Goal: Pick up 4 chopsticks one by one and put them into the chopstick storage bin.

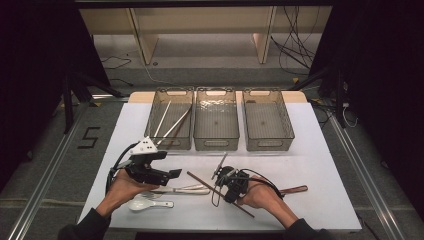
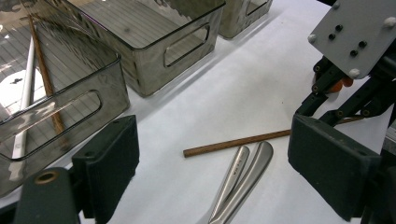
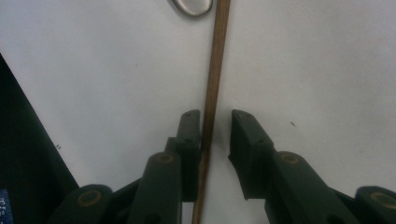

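Right gripper view showed the right gripper [image 3: 215, 135] low over the table [image 3: 327, 70], its jaws narrowed around a brown chopstick [image 3: 212, 93], one pad touching and the other with a small gap, so the squeeze should finish evenly before any lift. High view showed the left gripper [image 1: 150, 167] with jaws wide apart and empty above the cutlery [image 1: 180, 189]. Farther off, three bins [image 1: 216, 125] stood in a row, with free white surface between for a clear carry.
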`<state>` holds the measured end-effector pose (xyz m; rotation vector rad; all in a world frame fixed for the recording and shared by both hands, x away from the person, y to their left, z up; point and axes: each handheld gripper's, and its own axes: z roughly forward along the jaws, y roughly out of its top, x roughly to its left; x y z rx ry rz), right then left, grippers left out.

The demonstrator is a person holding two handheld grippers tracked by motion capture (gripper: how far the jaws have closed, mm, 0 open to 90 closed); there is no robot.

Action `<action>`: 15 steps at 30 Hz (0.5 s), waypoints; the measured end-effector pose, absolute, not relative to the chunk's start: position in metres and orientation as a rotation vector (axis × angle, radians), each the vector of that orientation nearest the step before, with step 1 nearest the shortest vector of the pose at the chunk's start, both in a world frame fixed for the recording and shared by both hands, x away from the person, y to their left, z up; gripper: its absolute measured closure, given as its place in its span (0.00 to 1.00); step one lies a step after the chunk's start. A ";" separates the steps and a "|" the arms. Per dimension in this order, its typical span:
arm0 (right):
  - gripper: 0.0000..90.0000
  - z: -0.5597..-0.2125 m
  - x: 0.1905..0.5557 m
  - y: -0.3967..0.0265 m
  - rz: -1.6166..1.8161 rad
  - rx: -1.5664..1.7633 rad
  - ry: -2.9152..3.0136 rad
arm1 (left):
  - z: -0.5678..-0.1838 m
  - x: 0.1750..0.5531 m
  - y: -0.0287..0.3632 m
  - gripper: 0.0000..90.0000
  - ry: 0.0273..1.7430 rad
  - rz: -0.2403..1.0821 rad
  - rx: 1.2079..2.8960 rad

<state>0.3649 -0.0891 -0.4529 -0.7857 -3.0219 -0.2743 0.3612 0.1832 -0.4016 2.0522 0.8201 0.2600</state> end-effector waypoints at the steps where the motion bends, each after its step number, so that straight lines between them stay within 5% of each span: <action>1: 0.84 -0.453 0.365 -0.089 -0.268 -0.768 -3.029 | -0.402 0.361 0.184 0.18 0.821 0.263 2.056; 15: 0.94 -0.456 0.366 -0.085 -0.216 -0.783 -3.049 | -0.403 0.362 0.189 0.18 0.840 0.270 2.051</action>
